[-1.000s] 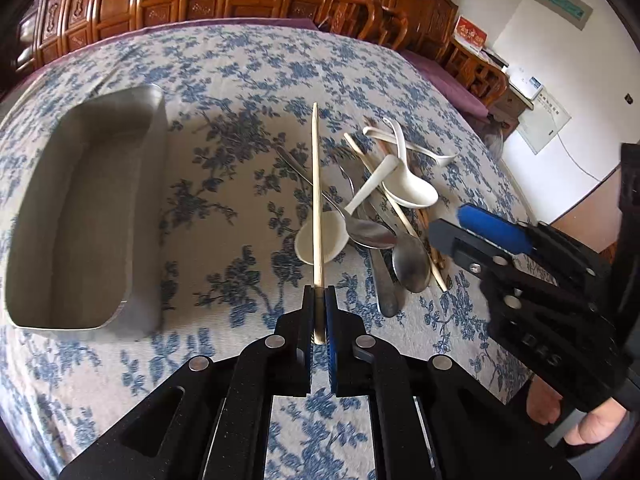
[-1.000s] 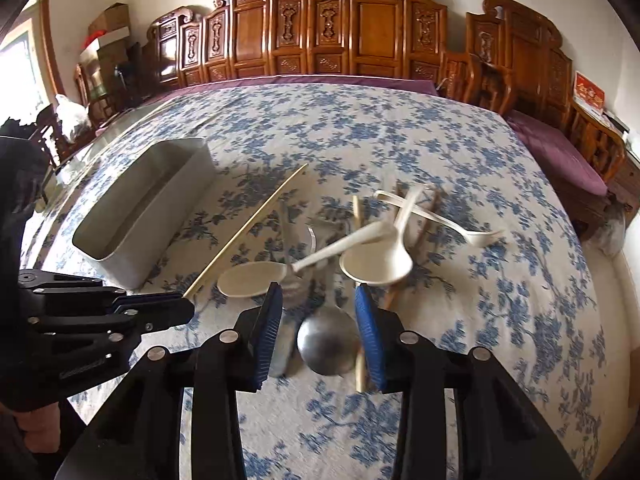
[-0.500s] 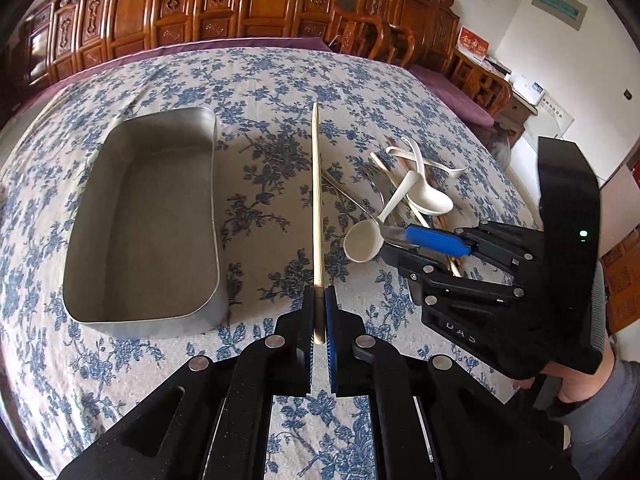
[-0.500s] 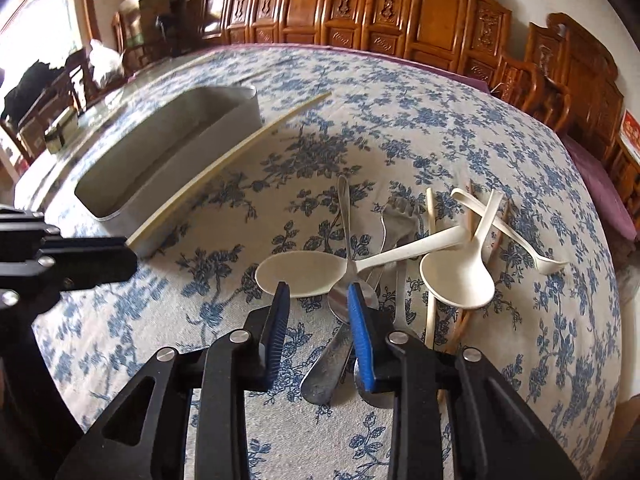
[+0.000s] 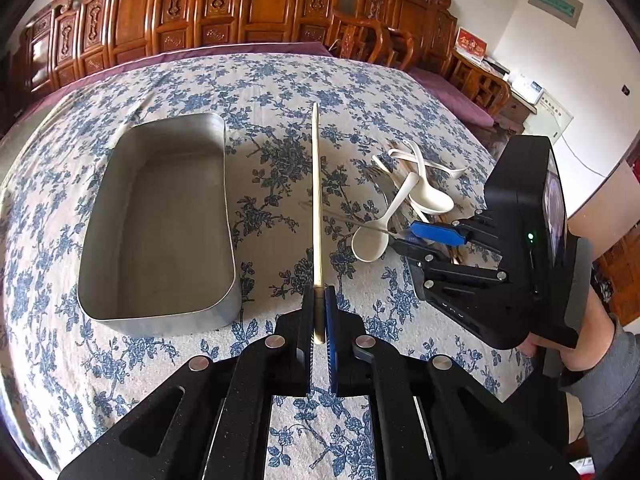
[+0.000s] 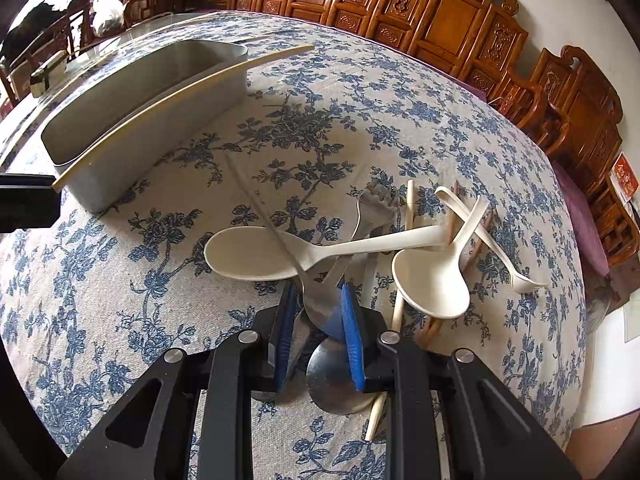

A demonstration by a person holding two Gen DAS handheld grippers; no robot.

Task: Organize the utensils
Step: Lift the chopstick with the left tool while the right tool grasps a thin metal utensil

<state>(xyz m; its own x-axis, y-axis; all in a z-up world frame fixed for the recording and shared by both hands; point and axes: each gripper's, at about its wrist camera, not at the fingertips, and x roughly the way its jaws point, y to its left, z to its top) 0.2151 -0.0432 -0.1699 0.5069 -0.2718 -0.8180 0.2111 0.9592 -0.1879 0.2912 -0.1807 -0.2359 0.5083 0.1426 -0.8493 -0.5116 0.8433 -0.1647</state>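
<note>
My left gripper point(image 5: 319, 292) is shut on the near end of a long pale chopstick point(image 5: 316, 184), which points away from me over the cloth, just right of the metal tray point(image 5: 224, 208). In the right wrist view the chopstick point(image 6: 180, 92) crosses in front of the tray's wall point(image 6: 160, 136). My right gripper point(image 6: 318, 300) is low over the utensil pile. Its jaws are closing around the bowl of a metal spoon point(image 6: 320, 308), with a thin gap still showing at the left pad. The spoon's handle runs up and left.
The pile holds two white plastic spoons point(image 6: 248, 254) point(image 6: 432, 284), a metal fork point(image 6: 372, 204), a second metal spoon bowl point(image 6: 332, 376) under my jaws and more chopsticks. A floral cloth covers the table. Carved wooden chairs line the far side. A person's hand point(image 5: 576, 344) holds the right gripper.
The left gripper has carried the chopstick up and toward the tray. The right gripper has dropped onto the pile, rolled, and its jaws have narrowed around the metal spoon's bowl.
</note>
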